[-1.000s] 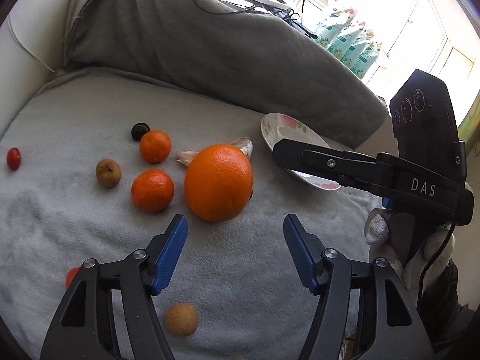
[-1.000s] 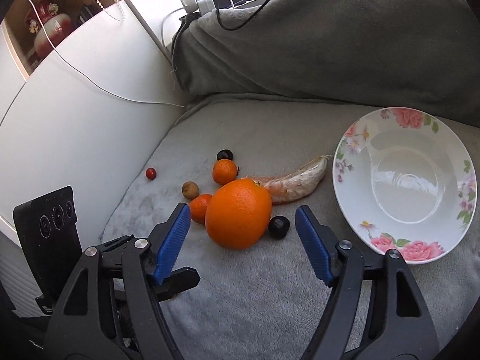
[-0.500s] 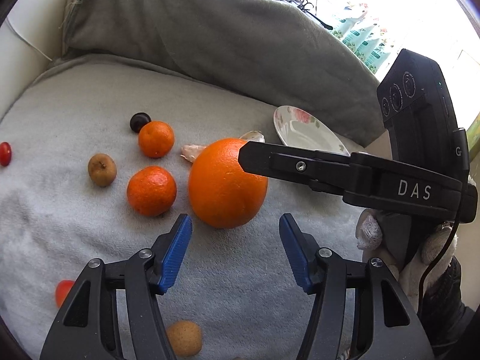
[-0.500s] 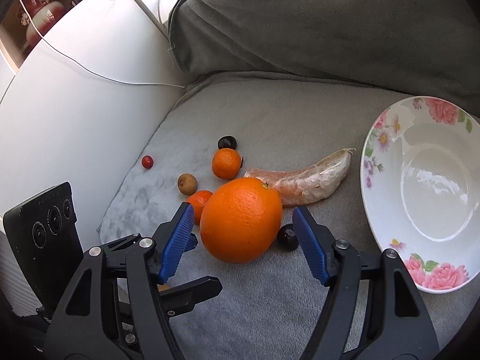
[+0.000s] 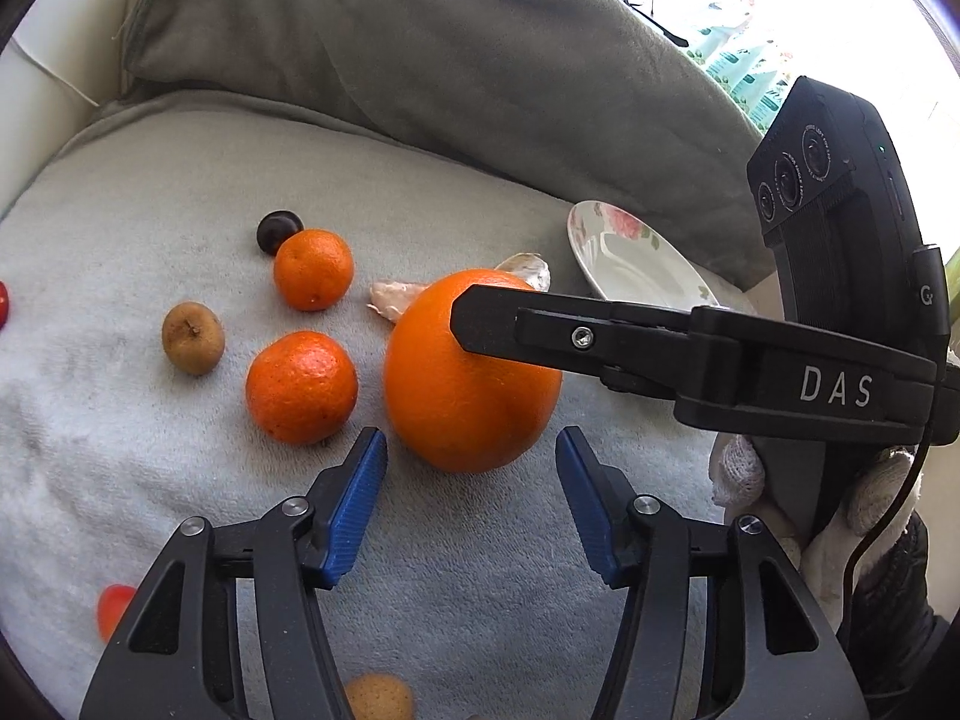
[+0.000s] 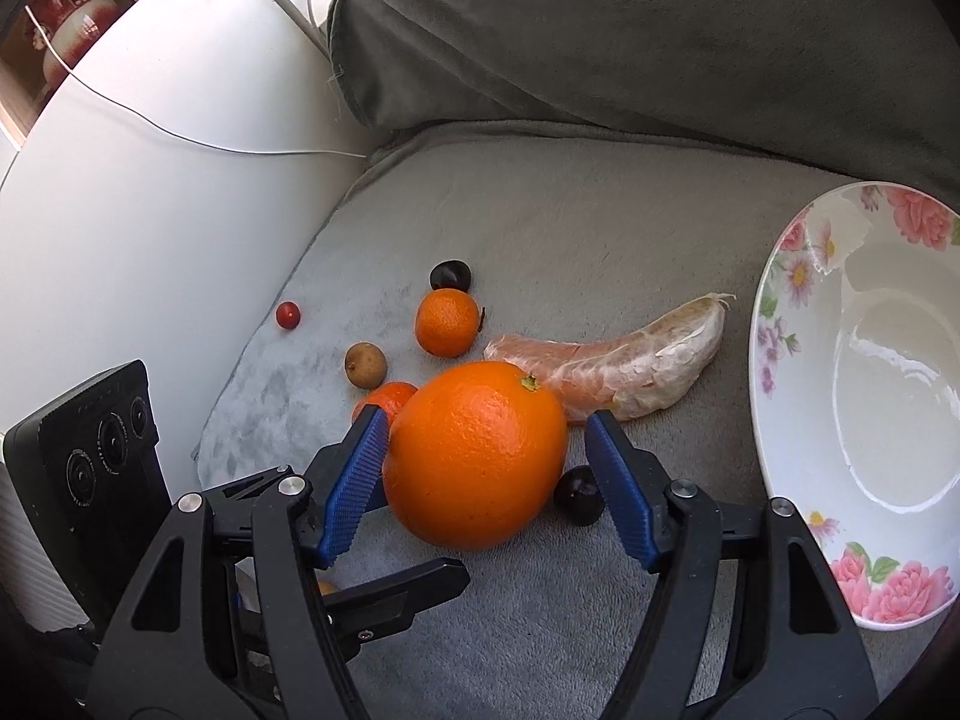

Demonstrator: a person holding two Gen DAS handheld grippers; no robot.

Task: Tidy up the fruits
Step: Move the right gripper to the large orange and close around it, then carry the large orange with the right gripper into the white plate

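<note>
Right wrist view shows the right gripper (image 6: 486, 456) spread wide around the large orange (image 6: 475, 455) on the grey blanket (image 6: 600, 252), pads not yet clamped. Left gripper (image 5: 471, 501) likewise stands apart, just short of it. Risk: closing off-centre may roll the orange, or catch the dark cherry (image 6: 577, 495) beside it.

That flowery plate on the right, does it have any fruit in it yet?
Empty. In the right wrist view the floral plate shows only its bare, glossy white inside; the big orange and the other fruits lie on the grey blanket.
</note>
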